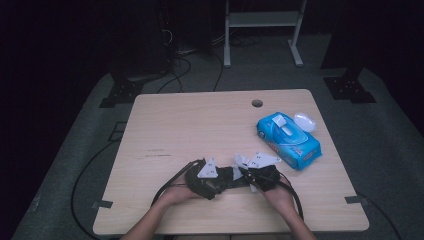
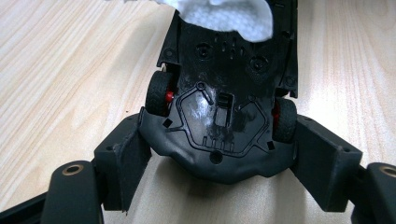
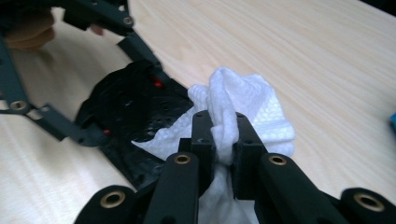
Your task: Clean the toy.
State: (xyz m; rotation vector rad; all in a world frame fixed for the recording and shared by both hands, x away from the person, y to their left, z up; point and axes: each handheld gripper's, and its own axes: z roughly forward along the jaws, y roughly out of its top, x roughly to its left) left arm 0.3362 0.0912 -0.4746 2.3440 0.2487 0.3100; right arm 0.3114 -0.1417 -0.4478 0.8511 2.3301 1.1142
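Black toy car [image 1: 231, 178] lies between both claws, long axis crosswise. Left claw [image 2: 219, 140] grips its underside-up end across the wheels, the body running straight ahead. Right claw [image 3: 223, 140] pinches a white wipe [image 3: 247, 112] against the car's underside.

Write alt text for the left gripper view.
The left tool clamps an upturned black plastic toy car by its sides at the wheels, underside facing the camera above a pale wooden table. A crumpled white wet wipe rests on the car's far end.
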